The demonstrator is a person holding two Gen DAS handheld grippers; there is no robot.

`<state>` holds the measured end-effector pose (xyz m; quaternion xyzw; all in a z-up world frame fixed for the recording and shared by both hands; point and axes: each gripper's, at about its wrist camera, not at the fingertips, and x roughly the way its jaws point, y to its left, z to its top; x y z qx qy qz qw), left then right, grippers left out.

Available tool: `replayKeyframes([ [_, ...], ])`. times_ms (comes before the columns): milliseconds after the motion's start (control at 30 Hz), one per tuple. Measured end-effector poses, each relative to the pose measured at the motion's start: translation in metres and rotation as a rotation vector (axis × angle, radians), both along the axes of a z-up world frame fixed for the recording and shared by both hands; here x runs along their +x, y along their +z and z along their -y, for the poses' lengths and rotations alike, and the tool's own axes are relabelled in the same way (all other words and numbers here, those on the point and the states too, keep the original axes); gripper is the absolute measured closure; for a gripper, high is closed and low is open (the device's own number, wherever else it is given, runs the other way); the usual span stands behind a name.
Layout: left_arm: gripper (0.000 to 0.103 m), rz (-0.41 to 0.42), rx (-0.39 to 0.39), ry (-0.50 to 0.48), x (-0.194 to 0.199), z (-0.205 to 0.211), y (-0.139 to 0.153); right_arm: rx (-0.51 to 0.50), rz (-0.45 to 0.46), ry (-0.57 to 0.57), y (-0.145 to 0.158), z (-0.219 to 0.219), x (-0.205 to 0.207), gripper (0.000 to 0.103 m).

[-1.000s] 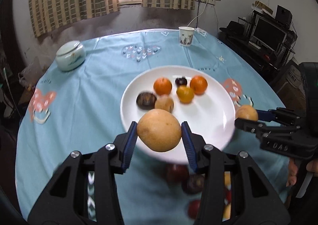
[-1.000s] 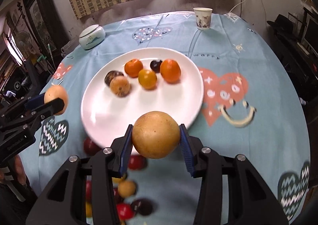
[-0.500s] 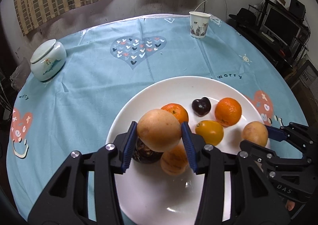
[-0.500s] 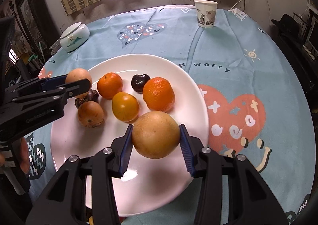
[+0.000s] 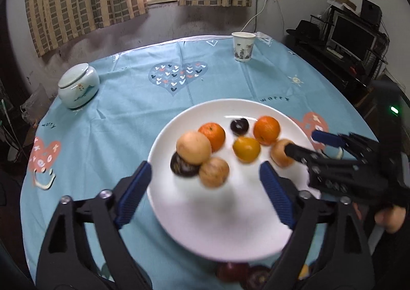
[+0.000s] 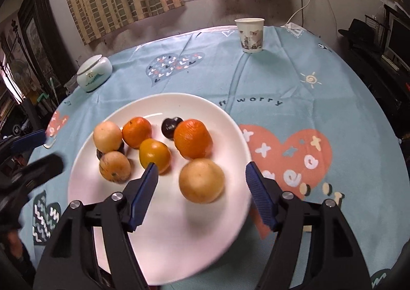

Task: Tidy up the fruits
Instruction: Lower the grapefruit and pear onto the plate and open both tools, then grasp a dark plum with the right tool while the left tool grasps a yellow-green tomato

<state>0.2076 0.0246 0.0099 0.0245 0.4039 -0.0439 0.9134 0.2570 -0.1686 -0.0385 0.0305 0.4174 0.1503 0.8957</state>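
Note:
A white plate on the blue tablecloth holds several fruits. My left gripper is open over the plate's near left part. The tan fruit it held lies on the pile, on a dark fruit. My right gripper is open, its blue pads either side of a big tan fruit that rests on the plate. In the left wrist view the right gripper sits at the plate's right edge by that fruit. Two oranges and a yellow fruit lie further back.
A paper cup stands at the table's far side. A pale lidded jar stands at the far left. Several loose red and dark fruits lie on the cloth near the plate's front edge. A TV stand is beyond the table at right.
Both grippers opened and let go of their tan fruits, which now rest on the plate. Both grippers have drawn back a little.

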Motion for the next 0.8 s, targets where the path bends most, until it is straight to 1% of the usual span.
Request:
replayKeyframes([
  [67, 0.009, 0.01, 0.005, 0.011, -0.024, 0.003, 0.001, -0.033, 0.003, -0.015, 0.0, 0.001, -0.006, 0.032],
  [200, 0.008, 0.002, 0.021, 0.033, -0.059, 0.006, 0.0, -0.025, -0.026, 0.003, 0.007, -0.003, -0.025, 0.032],
  [300, 0.008, 0.002, -0.001, 0.053, -0.082, 0.003, -0.002, -0.053, -0.035, 0.008, 0.016, -0.007, -0.054, 0.032],
  [333, 0.008, 0.005, -0.007, 0.055, -0.091, 0.003, -0.003, -0.051, -0.035, 0.009, 0.018, -0.007, -0.065, 0.03],
  [433, 0.008, 0.01, -0.014, 0.052, -0.11, 0.003, -0.005, -0.033, -0.044, -0.005, 0.017, -0.003, -0.102, 0.03],
  [600, 0.008, 0.0, -0.043, 0.026, -0.13, 0.004, -0.011, -0.018, -0.092, -0.055, 0.006, 0.012, -0.15, 0.03],
  [800, 0.008, -0.001, -0.052, -0.007, -0.152, 0.01, -0.017, -0.022, -0.103, -0.102, 0.002, 0.022, -0.182, 0.03],
])
